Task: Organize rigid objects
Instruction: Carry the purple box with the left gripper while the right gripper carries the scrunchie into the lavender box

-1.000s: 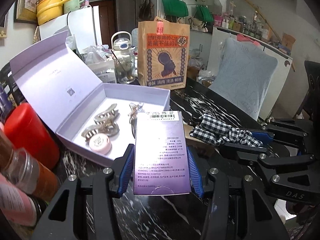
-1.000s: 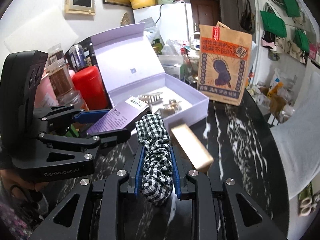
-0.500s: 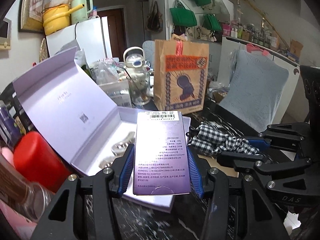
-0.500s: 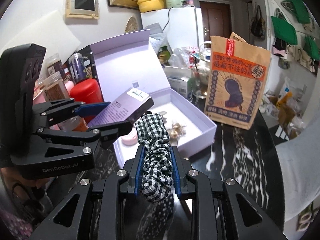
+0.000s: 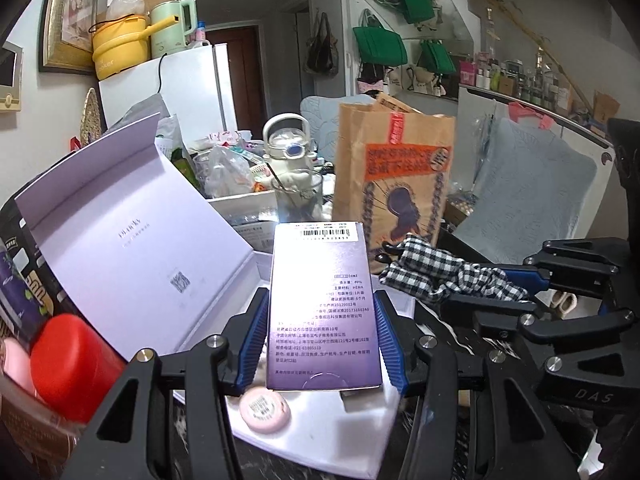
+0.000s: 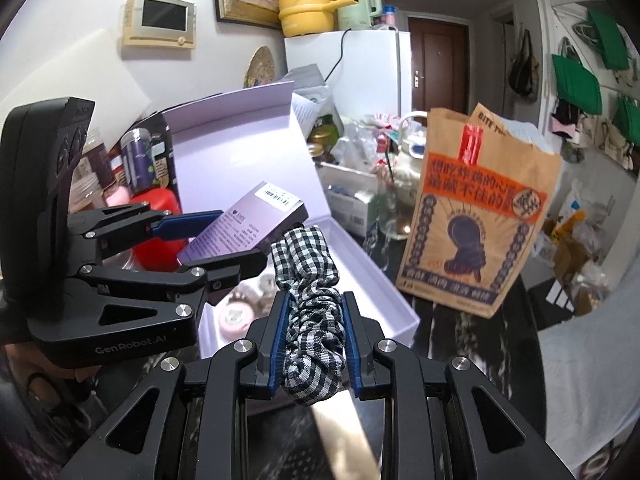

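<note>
My left gripper [image 5: 320, 336] is shut on a small purple carton [image 5: 322, 304] and holds it above the open lavender gift box [image 5: 360, 436]. A pink round tin [image 5: 265, 407] lies in the box below it. My right gripper [image 6: 313, 340] is shut on a black-and-white checked scrunchie [image 6: 310, 300], also over the box [image 6: 376, 280]. The scrunchie [image 5: 444, 276] shows to the right in the left wrist view. The carton [image 6: 244, 224] and left gripper [image 6: 216, 240] show at left in the right wrist view. The box's other contents are mostly hidden.
The box lid [image 5: 132, 220] stands open at the left. A red container [image 5: 72, 364] and jars stand left of it. A brown paper bag [image 5: 394, 184] stands behind the box, with a kettle [image 5: 288, 148] and clutter. A tan wooden block [image 6: 344, 428] lies under my right gripper on the dark marble table [image 6: 460, 344].
Both grippers have risen and moved forward over the open box, keeping their loads. The box interior has slid below the view and the hair clips are now hidden.
</note>
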Motion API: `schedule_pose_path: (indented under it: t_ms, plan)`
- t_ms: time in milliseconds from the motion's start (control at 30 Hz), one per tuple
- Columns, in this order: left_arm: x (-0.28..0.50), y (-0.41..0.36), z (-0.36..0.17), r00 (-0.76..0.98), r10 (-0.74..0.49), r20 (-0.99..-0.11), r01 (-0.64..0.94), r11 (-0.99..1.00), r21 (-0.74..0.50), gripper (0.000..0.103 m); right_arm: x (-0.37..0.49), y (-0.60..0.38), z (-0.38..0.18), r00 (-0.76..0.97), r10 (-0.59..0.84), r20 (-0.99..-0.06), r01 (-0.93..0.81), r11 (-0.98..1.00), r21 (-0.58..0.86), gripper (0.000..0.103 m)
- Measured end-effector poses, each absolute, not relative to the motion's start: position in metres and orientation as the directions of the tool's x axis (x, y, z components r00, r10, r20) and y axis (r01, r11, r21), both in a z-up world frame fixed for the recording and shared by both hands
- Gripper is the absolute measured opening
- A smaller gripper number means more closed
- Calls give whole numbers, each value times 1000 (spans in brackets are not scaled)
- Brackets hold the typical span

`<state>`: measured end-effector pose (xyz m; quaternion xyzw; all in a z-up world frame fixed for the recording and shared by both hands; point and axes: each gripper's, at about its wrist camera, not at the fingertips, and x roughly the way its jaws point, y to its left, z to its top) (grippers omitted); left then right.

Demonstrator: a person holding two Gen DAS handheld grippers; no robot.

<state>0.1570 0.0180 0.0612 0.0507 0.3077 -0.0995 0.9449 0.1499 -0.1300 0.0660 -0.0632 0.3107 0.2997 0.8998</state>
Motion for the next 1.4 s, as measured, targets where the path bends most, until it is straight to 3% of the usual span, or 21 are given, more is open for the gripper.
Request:
schedule_pose_path:
  t_ms: [333, 700, 1400]
  plan:
    - [194, 38, 57, 809, -79, -583, 145, 987, 66, 50, 190, -116, 71, 631, 517, -579, -590, 804, 74, 25]
    - [227, 56, 24, 744, -64, -665, 120, 992, 38, 50, 230, -100, 53, 618, 525, -585, -580, 807, 111, 25]
    - [266, 61, -30, 631, 22, -775, 46, 997, 65, 50, 270, -82, -6, 499, 480, -721, -561, 813, 154, 25]
